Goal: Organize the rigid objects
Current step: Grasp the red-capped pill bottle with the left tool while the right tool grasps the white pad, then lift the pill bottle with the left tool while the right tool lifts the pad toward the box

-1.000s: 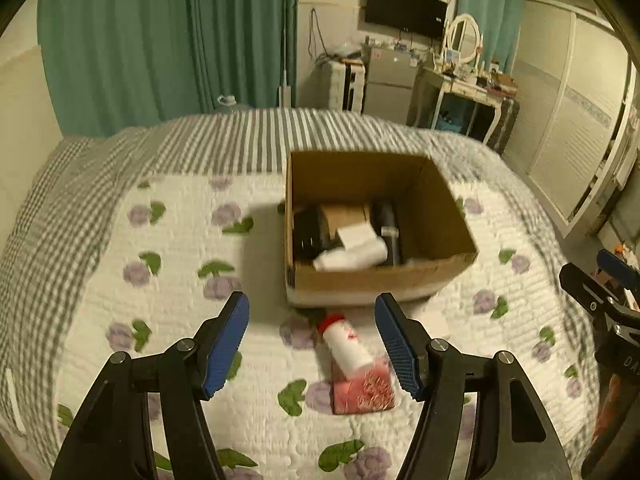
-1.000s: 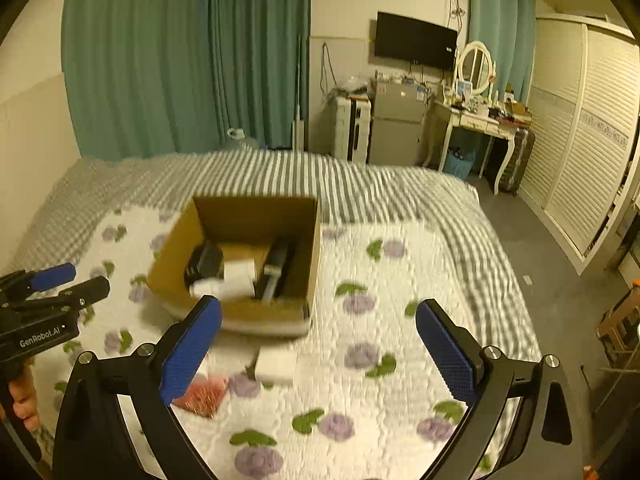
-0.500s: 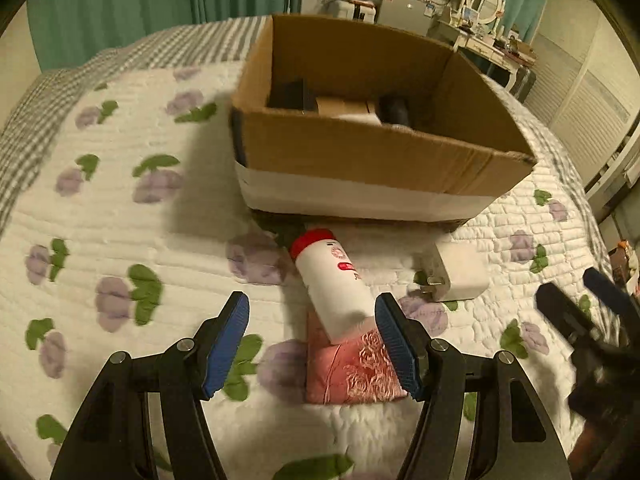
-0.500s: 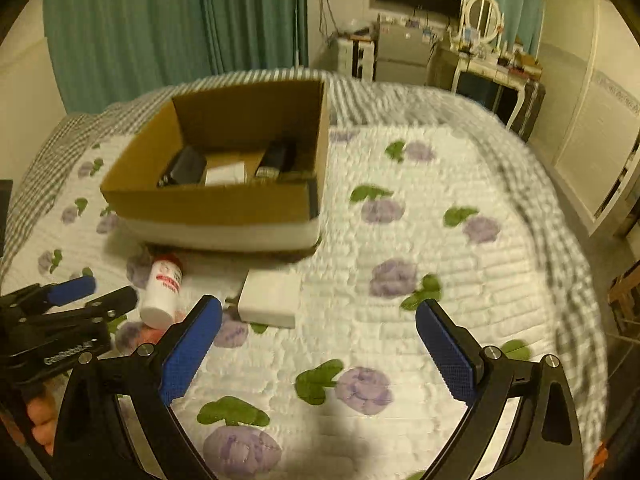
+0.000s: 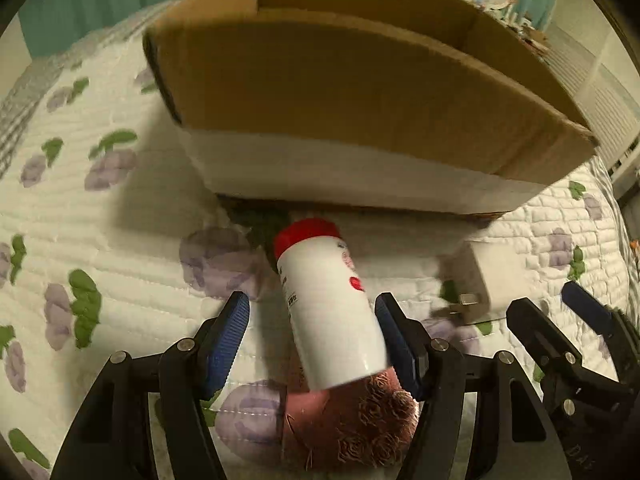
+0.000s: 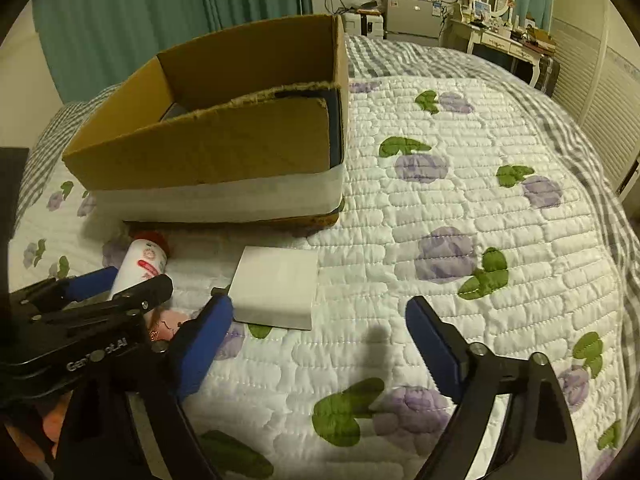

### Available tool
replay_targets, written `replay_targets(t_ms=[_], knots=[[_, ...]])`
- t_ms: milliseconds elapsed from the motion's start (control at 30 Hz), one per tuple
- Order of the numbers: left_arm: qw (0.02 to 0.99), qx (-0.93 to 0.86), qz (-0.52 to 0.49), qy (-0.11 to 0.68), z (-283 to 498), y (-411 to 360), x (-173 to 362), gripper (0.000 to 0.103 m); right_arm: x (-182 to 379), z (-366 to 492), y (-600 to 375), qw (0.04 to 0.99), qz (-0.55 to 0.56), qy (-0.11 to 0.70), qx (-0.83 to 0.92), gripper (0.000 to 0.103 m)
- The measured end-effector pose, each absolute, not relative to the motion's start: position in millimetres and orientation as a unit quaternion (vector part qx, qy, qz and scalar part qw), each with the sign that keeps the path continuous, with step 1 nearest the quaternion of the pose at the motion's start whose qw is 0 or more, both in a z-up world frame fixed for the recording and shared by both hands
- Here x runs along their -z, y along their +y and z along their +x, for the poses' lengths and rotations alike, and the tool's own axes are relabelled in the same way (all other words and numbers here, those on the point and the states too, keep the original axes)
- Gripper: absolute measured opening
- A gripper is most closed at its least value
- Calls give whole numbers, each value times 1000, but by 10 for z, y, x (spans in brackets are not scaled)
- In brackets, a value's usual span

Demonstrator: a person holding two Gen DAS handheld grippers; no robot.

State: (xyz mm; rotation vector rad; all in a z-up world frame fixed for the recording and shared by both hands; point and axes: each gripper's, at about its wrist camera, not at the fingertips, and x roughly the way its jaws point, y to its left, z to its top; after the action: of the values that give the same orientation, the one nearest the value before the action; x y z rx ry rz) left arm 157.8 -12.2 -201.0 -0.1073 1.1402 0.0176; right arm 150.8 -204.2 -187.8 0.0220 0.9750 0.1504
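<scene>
A white bottle with a red cap (image 5: pixel 328 308) lies on the quilt, its base resting on a pink patterned packet (image 5: pixel 348 428). My left gripper (image 5: pixel 312 332) straddles the bottle, its jaws closing. The right pad sits against the bottle's side and the left pad stands clear of it. A white charger block (image 6: pixel 276 284) lies just ahead of my right gripper (image 6: pixel 320 344), whose jaws are closing with nothing between them. Behind both stands the open cardboard box (image 6: pixel 224 152); its contents are hidden. The bottle (image 6: pixel 140 264) and left gripper (image 6: pixel 120 284) also show in the right wrist view.
A flower-print quilt (image 6: pixel 440 208) covers the bed, with bare quilt right of the charger. The box's near wall (image 5: pixel 360 100) rises close ahead of the bottle. My right gripper (image 5: pixel 560 316) sits beside the charger (image 5: pixel 476 280). A dressing table (image 6: pixel 504 36) and wardrobe doors (image 6: pixel 600 92) stand beyond.
Both grippers have dropped towards the quilt and closed in on the box front. The left jaws now flank the bottle. The right jaws have narrowed and reached the charger block.
</scene>
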Motion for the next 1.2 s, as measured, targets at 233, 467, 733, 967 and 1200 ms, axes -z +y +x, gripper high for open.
replay_targets(t_ms=[233, 467, 733, 967, 1200], knots=[[835, 18, -73, 545, 1577, 11, 2011, 37, 1954, 1712, -1934, 870, 15, 483, -100, 70], [837, 16, -66, 543, 1482, 150, 1953, 37, 2074, 1934, -1691, 849, -1, 518, -106, 64], [847, 15, -36, 530, 1272, 172, 1686, 37, 2052, 1911, -1664, 845, 0, 527, -90, 51], [859, 25, -24, 511, 1134, 59, 1282, 37, 1712, 1642, -1691, 857, 2, 506, -91, 51], [874, 38, -25, 484, 991, -131, 968, 37, 1204, 1359, -1718, 875, -1, 475, -94, 51]])
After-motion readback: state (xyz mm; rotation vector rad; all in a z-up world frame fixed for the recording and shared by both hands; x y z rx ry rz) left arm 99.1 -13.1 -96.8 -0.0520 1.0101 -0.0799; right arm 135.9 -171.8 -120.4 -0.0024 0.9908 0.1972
